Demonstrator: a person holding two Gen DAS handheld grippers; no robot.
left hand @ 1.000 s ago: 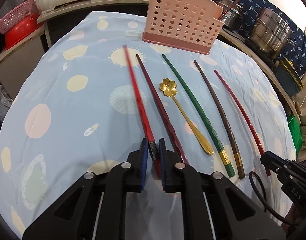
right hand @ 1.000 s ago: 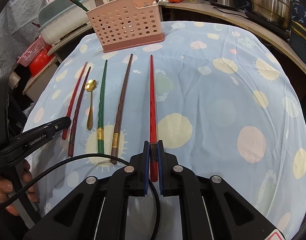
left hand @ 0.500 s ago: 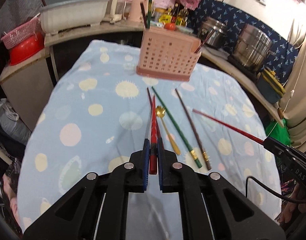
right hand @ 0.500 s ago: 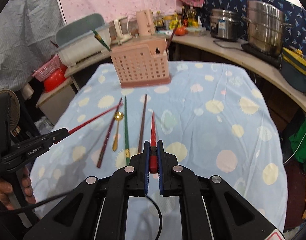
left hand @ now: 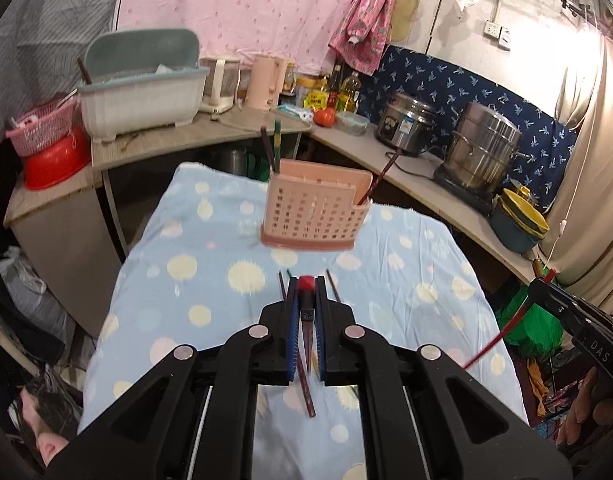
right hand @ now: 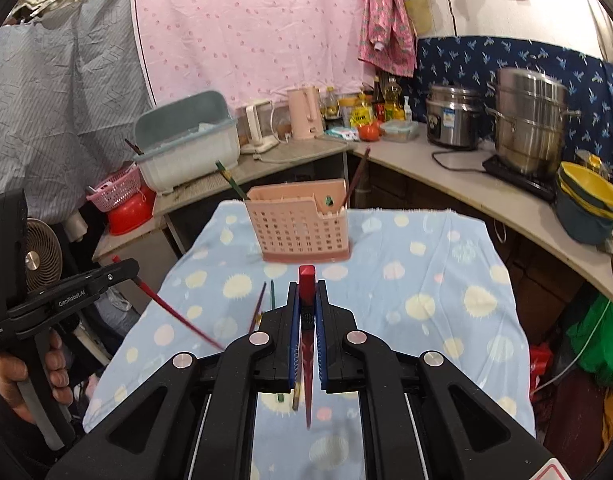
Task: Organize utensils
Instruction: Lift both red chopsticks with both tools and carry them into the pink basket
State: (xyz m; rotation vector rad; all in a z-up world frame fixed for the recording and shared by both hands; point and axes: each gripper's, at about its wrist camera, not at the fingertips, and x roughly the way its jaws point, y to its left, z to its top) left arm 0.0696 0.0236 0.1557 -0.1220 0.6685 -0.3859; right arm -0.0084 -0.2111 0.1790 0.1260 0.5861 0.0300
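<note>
My left gripper (left hand: 306,300) is shut on a red chopstick (left hand: 306,285), held high above the table with its thin end hanging down. My right gripper (right hand: 306,300) is shut on a second red chopstick (right hand: 306,278), held the same way. The pink perforated utensil holder (left hand: 314,210) stands at the table's far end with a few chopsticks in it; it also shows in the right wrist view (right hand: 302,226). A dark red chopstick (right hand: 257,305) and a green one (right hand: 272,294) lie on the cloth; the spoon is hidden.
The table carries a light blue spotted cloth (left hand: 406,280). A counter behind holds a white dish bin (left hand: 138,96), a pink jug (left hand: 264,82), a rice cooker (left hand: 410,124) and a steel pot (left hand: 486,148). Red and pink basins (left hand: 46,148) sit at left.
Both grippers have risen well above the table with their red chopsticks and tilted so the thin ends hang down. The other utensils stay on the cloth.
</note>
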